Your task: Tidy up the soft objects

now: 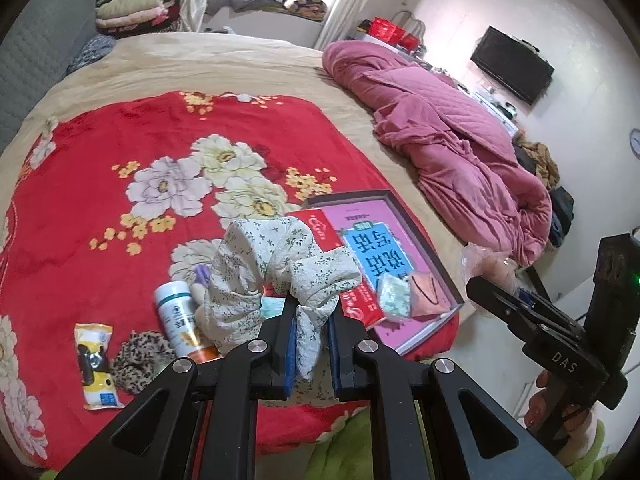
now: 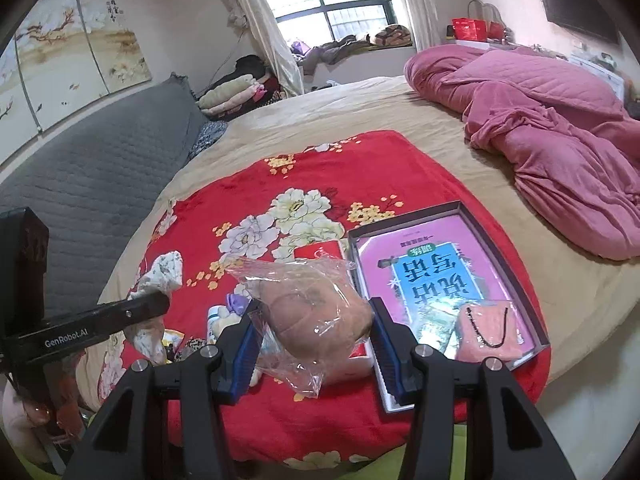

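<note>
My left gripper (image 1: 312,320) is shut on a white floral cloth scrunchie (image 1: 272,276) and holds it above the red floral blanket (image 1: 120,152). My right gripper (image 2: 316,320) is shut on a tan soft object in a clear plastic bag (image 2: 312,312), lifted above the blanket (image 2: 320,160). An open box (image 2: 500,232) with a pink printed sheet lies to the right; in it sit a pink knitted pouch (image 2: 488,332) and a green-patterned soft item (image 2: 432,328). A leopard-print scrunchie (image 1: 140,356) lies on the blanket at lower left.
A white bottle (image 1: 180,320), a yellow packet (image 1: 96,364) and a red box (image 1: 320,228) lie on the blanket. A crumpled pink quilt (image 1: 460,152) covers the bed's right side. A grey headboard (image 2: 92,176) runs along the left. The left gripper also shows in the right wrist view (image 2: 92,324).
</note>
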{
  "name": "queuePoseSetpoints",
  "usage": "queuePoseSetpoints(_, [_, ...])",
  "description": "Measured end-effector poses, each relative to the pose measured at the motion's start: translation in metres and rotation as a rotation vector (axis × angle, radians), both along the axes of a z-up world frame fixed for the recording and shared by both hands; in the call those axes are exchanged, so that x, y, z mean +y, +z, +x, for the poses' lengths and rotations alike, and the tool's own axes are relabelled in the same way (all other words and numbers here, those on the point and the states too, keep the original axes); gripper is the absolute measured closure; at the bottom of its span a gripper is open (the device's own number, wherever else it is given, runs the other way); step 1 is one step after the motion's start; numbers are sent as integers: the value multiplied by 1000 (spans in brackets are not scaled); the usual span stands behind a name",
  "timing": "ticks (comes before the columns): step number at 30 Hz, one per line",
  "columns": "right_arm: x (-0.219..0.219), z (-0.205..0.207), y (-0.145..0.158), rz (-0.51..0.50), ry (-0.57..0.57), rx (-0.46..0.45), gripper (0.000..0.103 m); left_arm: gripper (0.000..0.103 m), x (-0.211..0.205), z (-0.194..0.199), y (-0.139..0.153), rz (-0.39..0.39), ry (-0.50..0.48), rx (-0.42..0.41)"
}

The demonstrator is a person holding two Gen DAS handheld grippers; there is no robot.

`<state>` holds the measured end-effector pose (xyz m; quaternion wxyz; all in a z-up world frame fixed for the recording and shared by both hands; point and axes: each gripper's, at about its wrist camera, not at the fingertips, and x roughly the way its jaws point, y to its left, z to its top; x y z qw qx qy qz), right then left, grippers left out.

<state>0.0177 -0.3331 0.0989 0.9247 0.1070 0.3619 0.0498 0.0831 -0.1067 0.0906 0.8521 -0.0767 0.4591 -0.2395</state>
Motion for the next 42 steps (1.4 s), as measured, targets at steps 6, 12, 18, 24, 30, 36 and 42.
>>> queuePoseSetpoints(6, [-20,-4,7,1,-36,-9,52,90,-22,2,2,-3,-28,2])
queuePoseSetpoints(12, [-49,-6,13,-2,-89,-13,52,90,-53,7,6,-5,-69,-6])
queuePoseSetpoints(18, [-85,-8,11,7,-172,-8,52,90,-92,10,4,-3,-133,-7])
queuePoseSetpoints(24, [-116,-11,9,19,-223,-5,52,90,-128,14,-6,6,-186,10])
queuePoseSetpoints(30, [-131,-8,5,29,-243,-5,52,90,-158,18,-18,29,-223,31])
queuePoseSetpoints(36, [-145,-1,-10,31,-260,29,52,90,-186,20,-44,70,-263,71])
queuePoseSetpoints(42, [-156,5,-30,56,-267,59,52,90,-206,23,-76,107,-287,124])
